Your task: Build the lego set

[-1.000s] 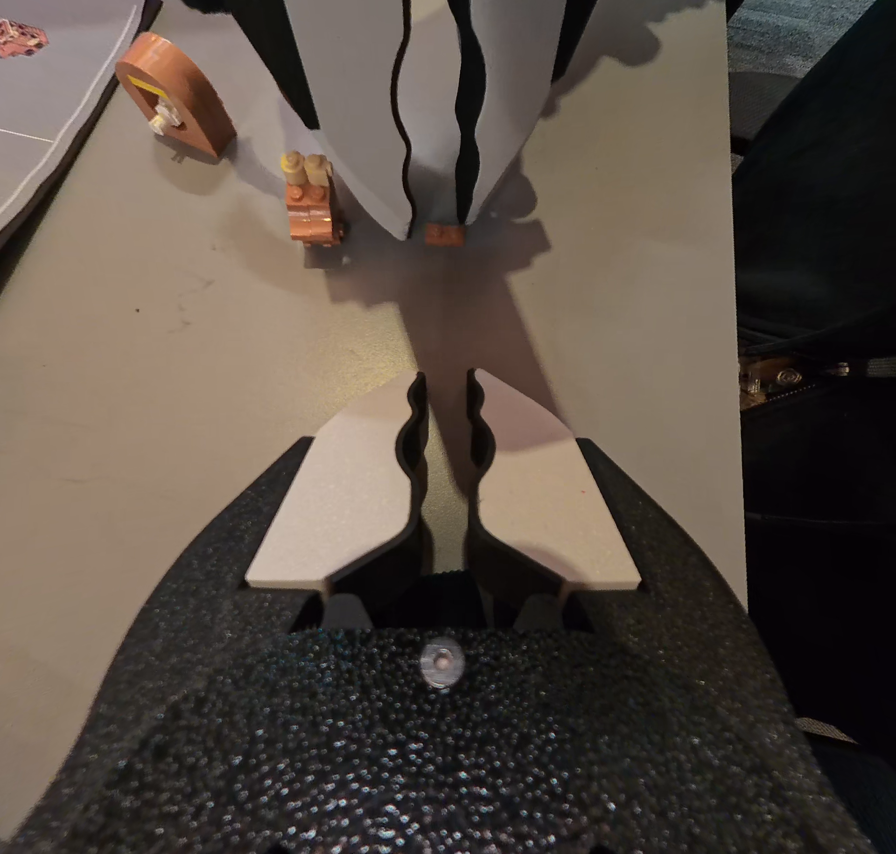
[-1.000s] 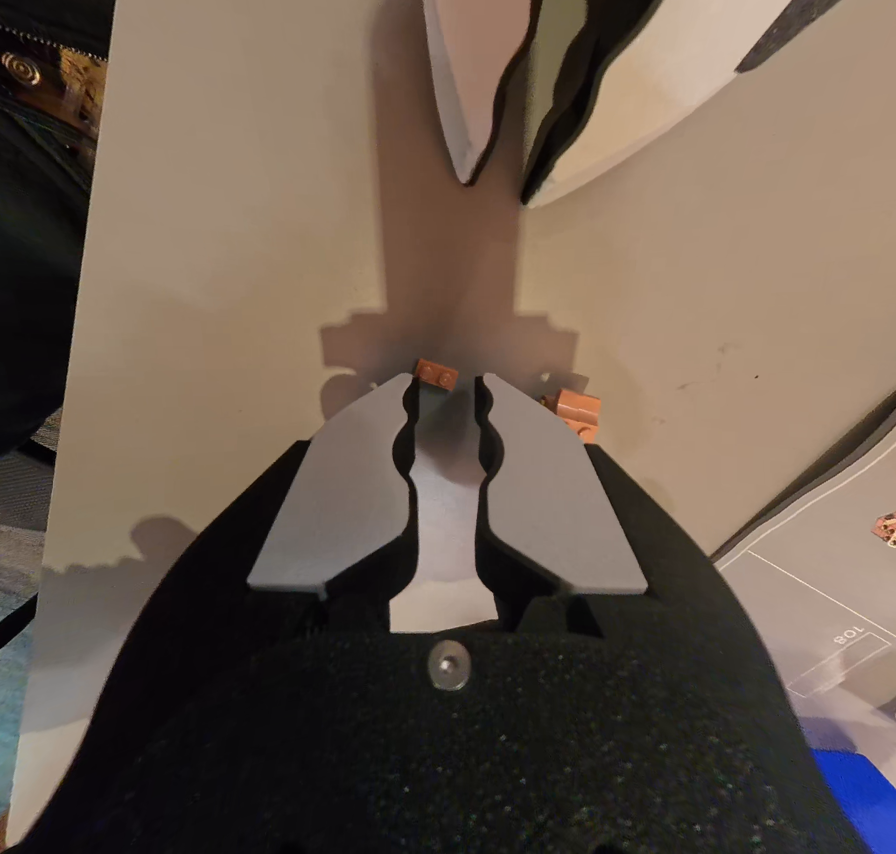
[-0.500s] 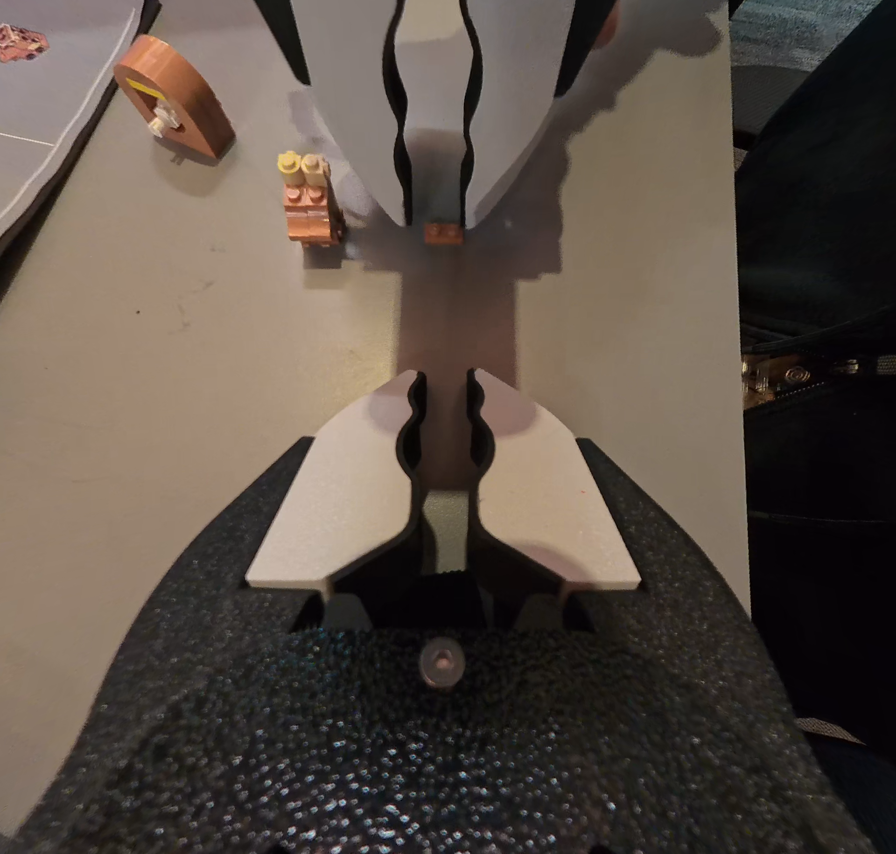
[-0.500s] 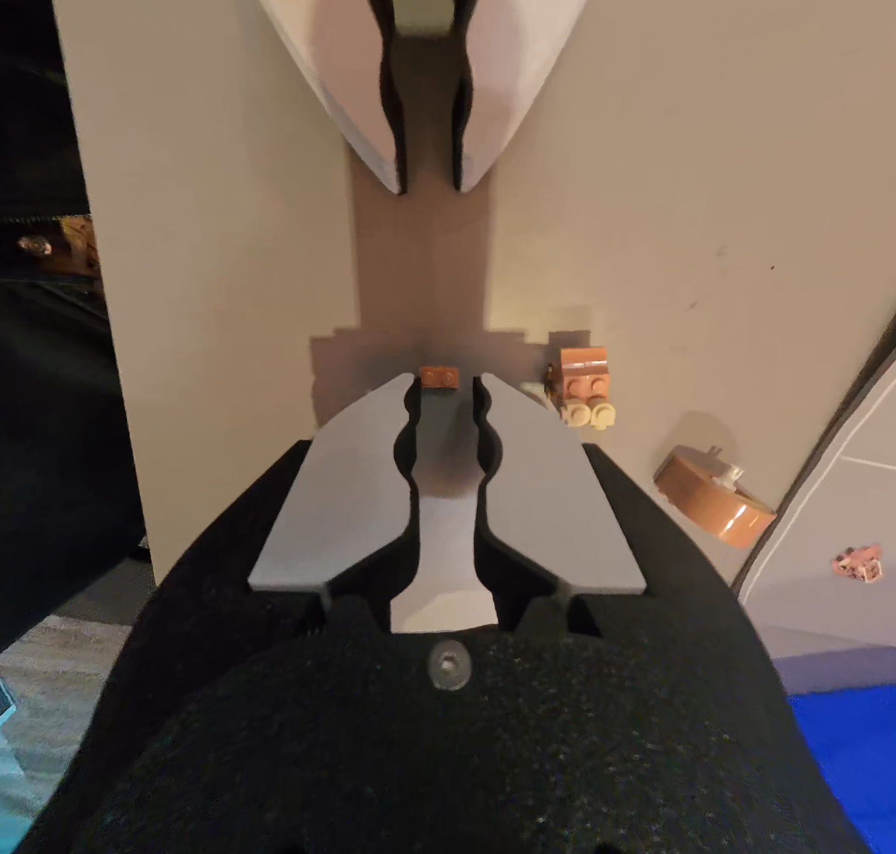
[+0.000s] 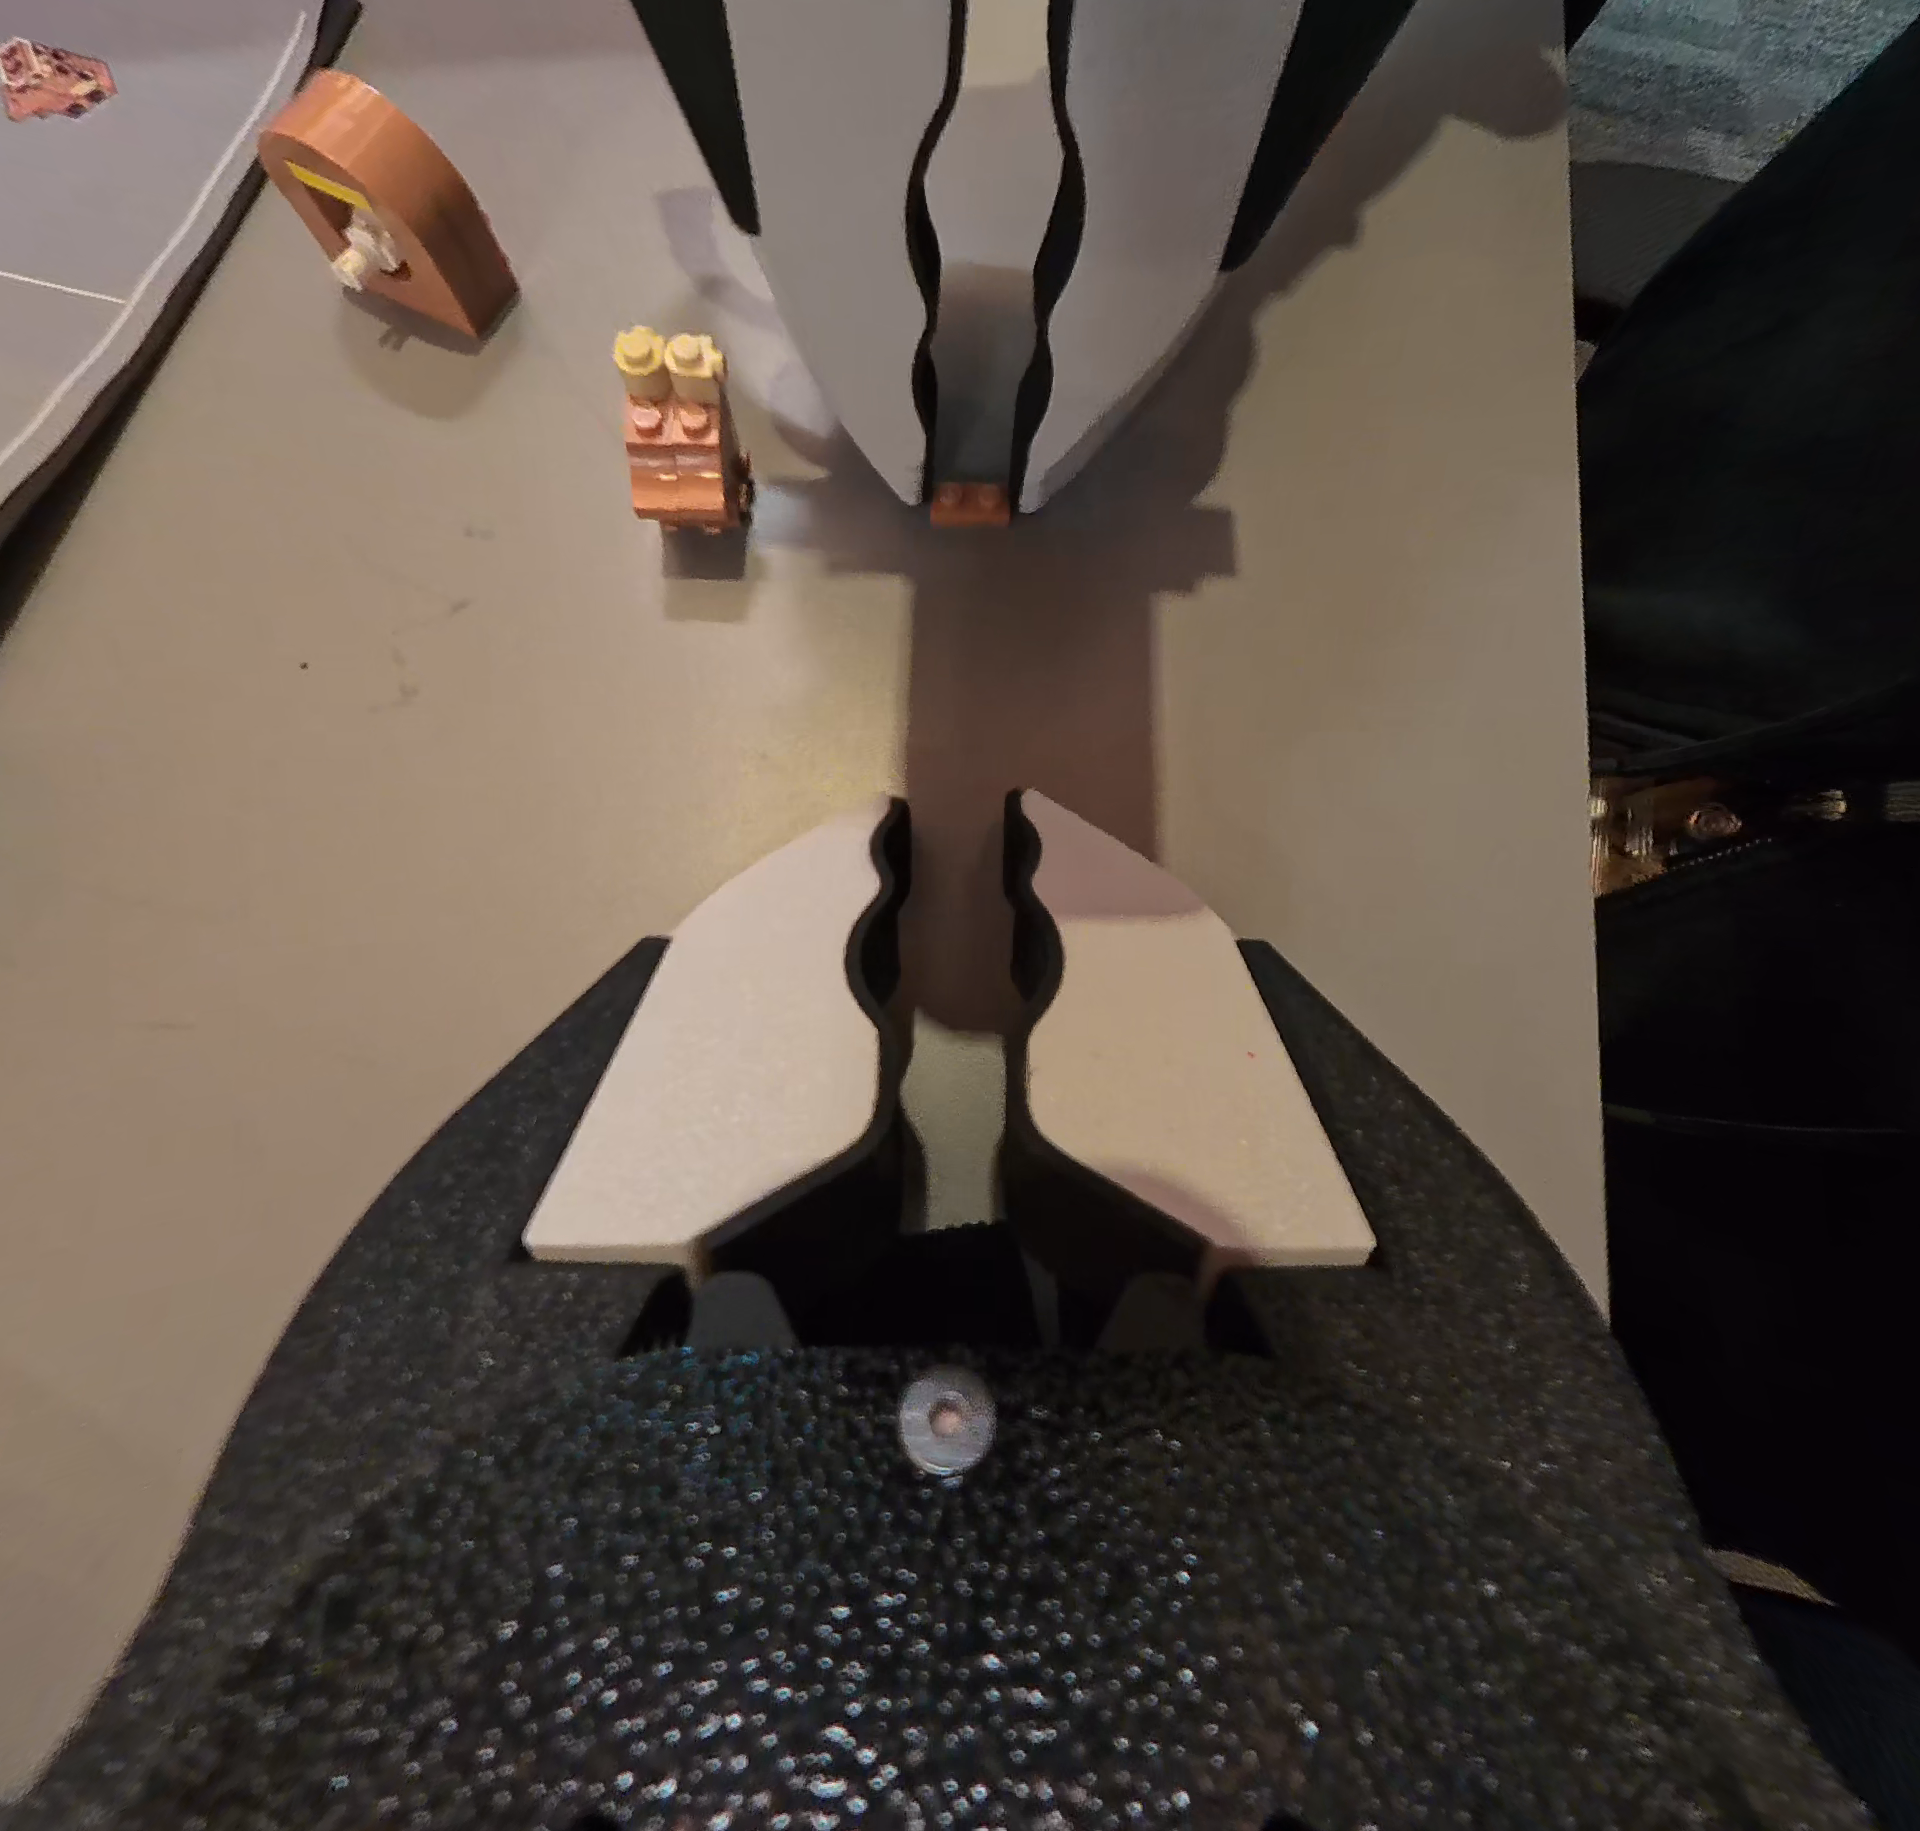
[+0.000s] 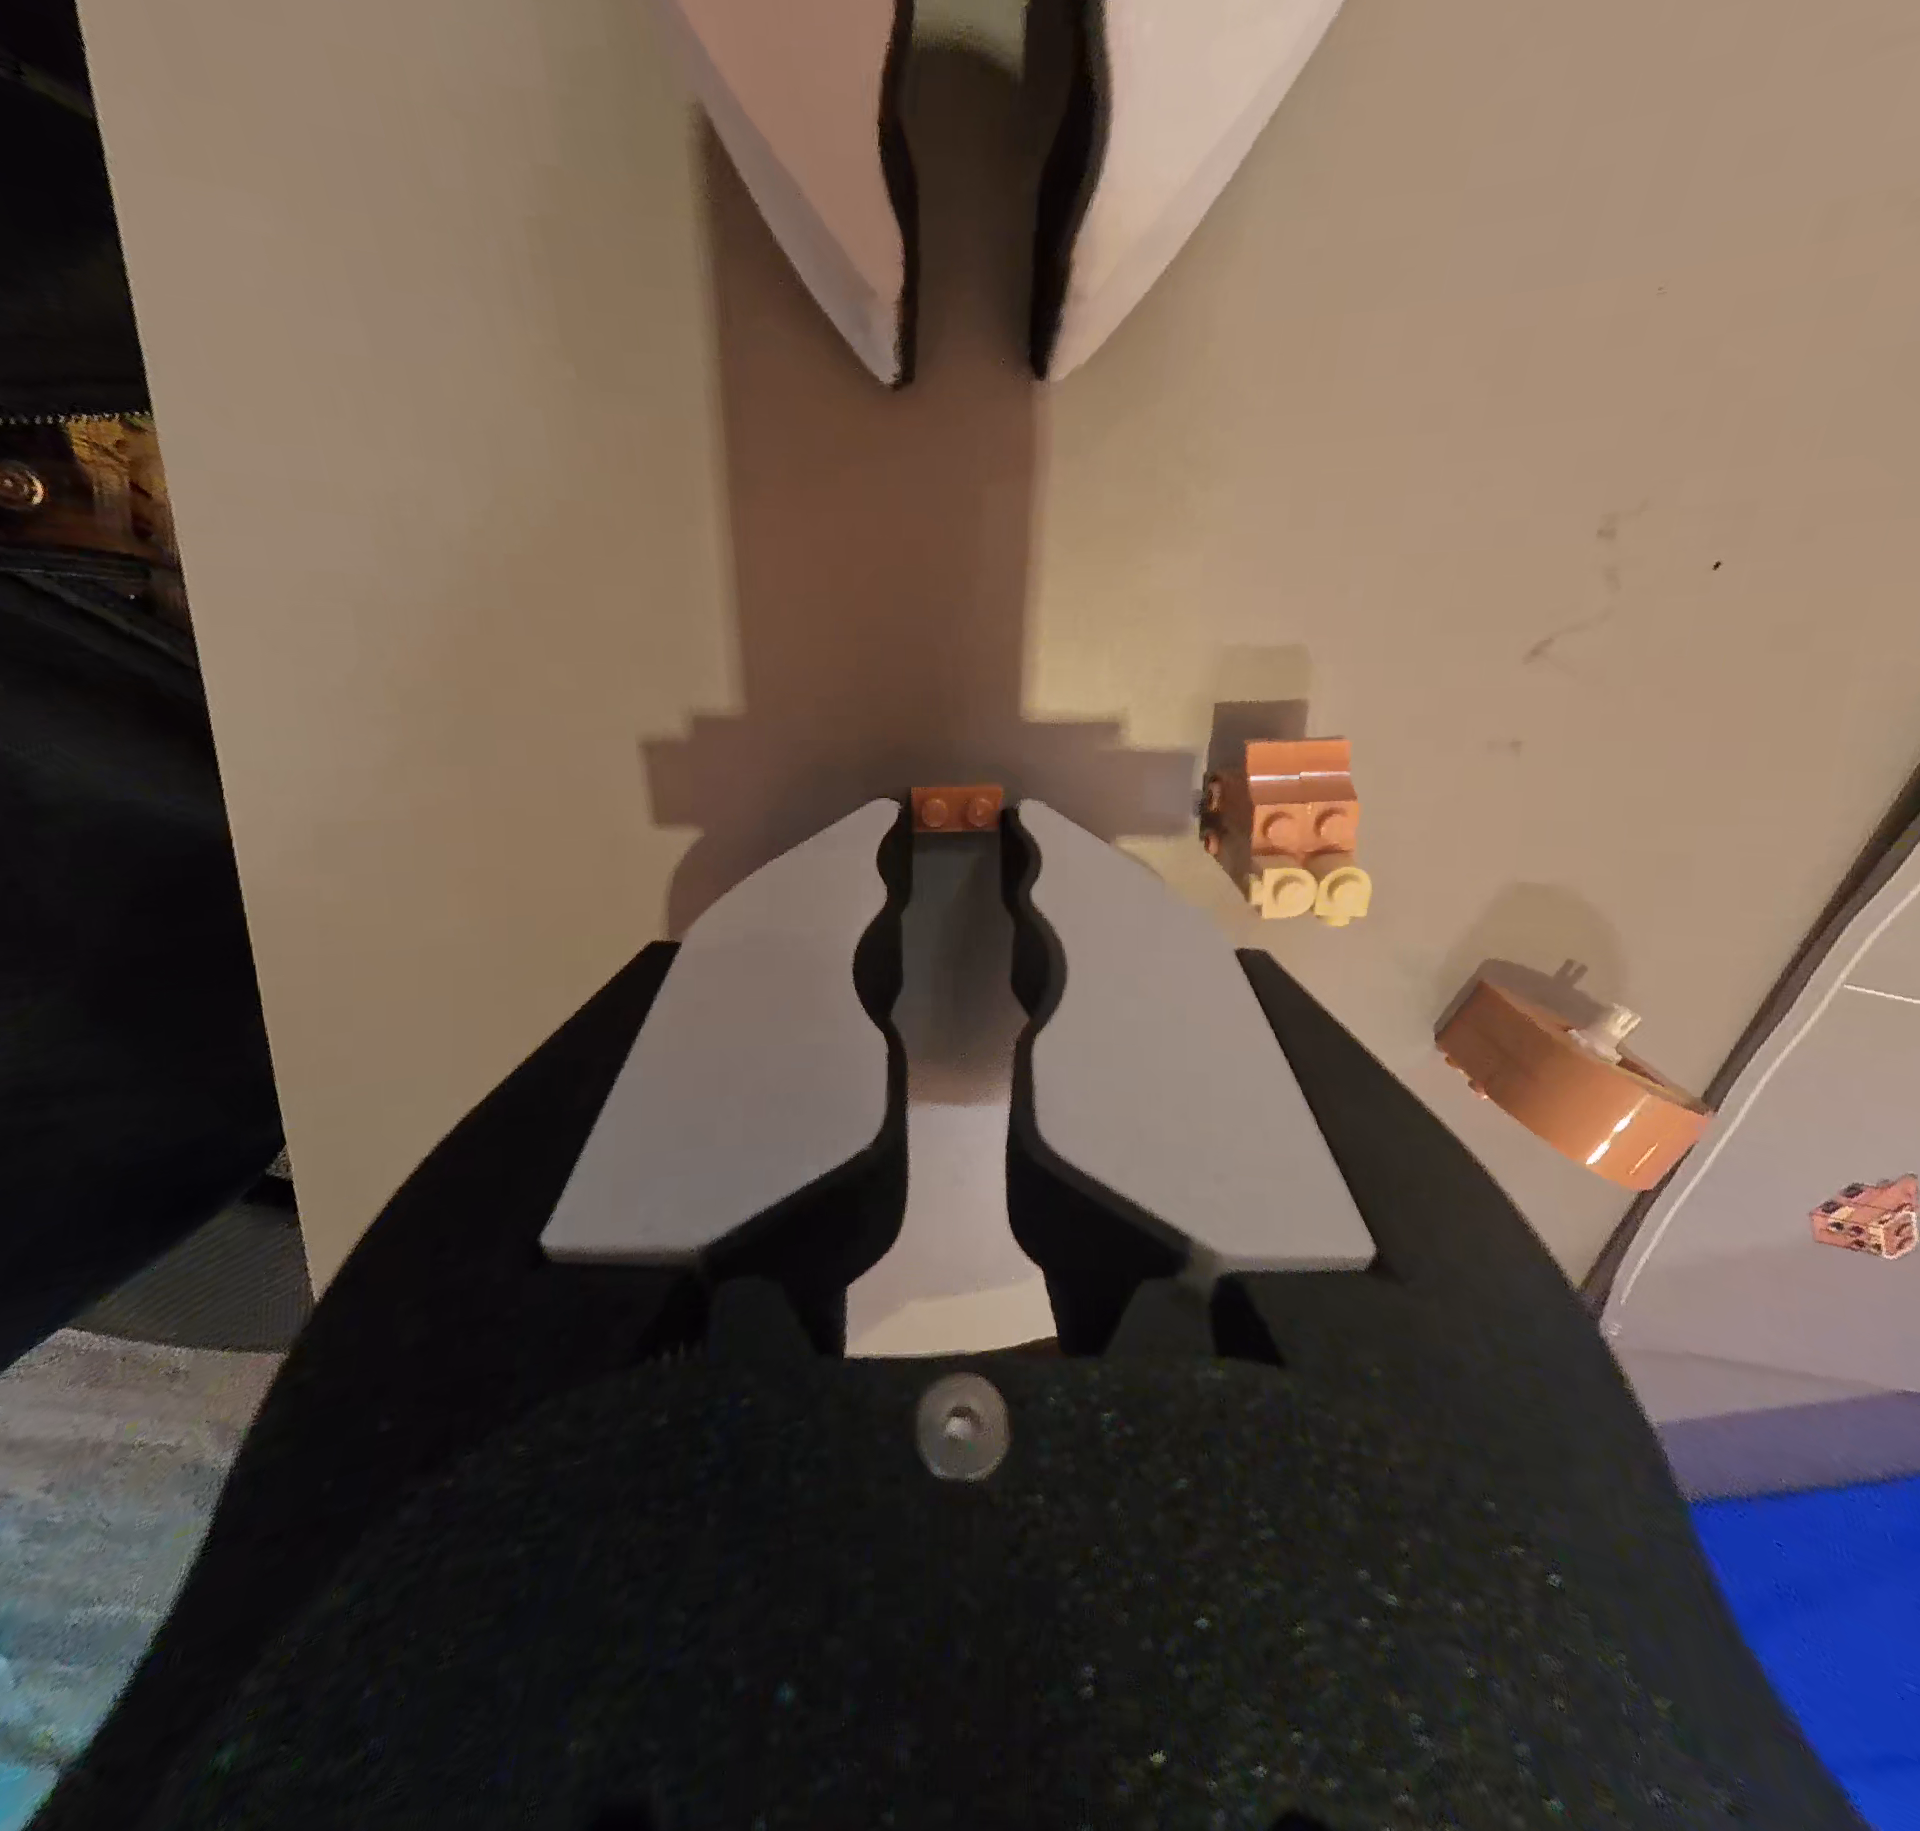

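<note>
In the right wrist view, the right gripper point(image 6: 957, 813) now has its fingertips drawn in against the 2 short ends of a small brown 2-stud plate point(image 6: 957, 807) lying flat on the beige table point(image 6: 436, 451); half a second ago the tips stood a little wider, with the plate just ahead of them and a sliver of space on each side, and a second ago the whole gripper was skewed to the plate. The jaws are narrow, with both dark pads meeting the plate's ends as far as can be seen. The left wrist view agrees: the plate point(image 5: 970, 505) sits between the right gripper's tips, where before they only flanked it. The left gripper point(image 5: 956, 805) hovers above bare table with a narrow gap between its fingers and nothing in it, much as in both earlier frames. Just to the side of the plate stands a small stack of brown bricks with 2 yellow round pieces point(image 6: 1304, 831), unmoved on the table. Farther out lies a brown arched block point(image 6: 1558, 1085) with a white peg, near the edge of a grey mat point(image 6: 1829, 1033) that bears a small pink-brown piece point(image 6: 1865, 1228). A blue patch point(image 6: 1808, 1615) shows beyond the mat.
</note>
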A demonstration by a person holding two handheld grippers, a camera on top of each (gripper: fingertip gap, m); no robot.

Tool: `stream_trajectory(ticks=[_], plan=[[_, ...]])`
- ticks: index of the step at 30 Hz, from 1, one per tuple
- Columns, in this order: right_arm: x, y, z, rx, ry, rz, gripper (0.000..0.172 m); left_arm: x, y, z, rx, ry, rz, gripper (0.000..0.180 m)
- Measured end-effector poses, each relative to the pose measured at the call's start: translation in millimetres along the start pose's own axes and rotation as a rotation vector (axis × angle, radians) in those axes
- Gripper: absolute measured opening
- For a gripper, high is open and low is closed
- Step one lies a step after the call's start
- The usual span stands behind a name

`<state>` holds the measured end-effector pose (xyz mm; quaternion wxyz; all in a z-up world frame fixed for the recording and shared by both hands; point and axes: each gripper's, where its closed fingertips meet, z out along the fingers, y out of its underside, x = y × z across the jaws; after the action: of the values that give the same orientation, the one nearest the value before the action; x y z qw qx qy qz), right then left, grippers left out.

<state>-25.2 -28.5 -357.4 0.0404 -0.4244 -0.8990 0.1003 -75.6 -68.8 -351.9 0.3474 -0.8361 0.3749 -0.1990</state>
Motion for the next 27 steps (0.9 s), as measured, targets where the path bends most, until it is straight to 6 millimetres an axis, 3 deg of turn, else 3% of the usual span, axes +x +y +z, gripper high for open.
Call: stream_trajectory(ticks=[6, 16, 21, 23, 27], plan=[[5.5, 5.2, -18.8, 0.121, 0.054, 0.054, 0.015, -18.7, -8.3, 8.3, -0.004, -0.065, 0.001, 0.028], [-0.1, 23.0, -34.3, 0.238, 0.137, 0.085, 0.016, -49.5, -42.2, 43.0, -0.010, -0.104, 0.037, 0.041], [0.3, 26.5, -38.0, 0.287, 0.148, 0.077, 0.015, -53.6, -47.4, 48.1, -0.009, -0.108, 0.021, 0.034], [1.9, 25.7, -39.2, 0.305, 0.156, 0.070, 0.015, -52.2, -47.6, 48.8, -0.011, -0.089, 0.012, 0.020], [10.5, 19.4, -45.4, 0.360, 0.189, 0.058, 0.015, -51.0, -48.4, 48.9, -0.009, -0.091, 0.034, 0.017]])
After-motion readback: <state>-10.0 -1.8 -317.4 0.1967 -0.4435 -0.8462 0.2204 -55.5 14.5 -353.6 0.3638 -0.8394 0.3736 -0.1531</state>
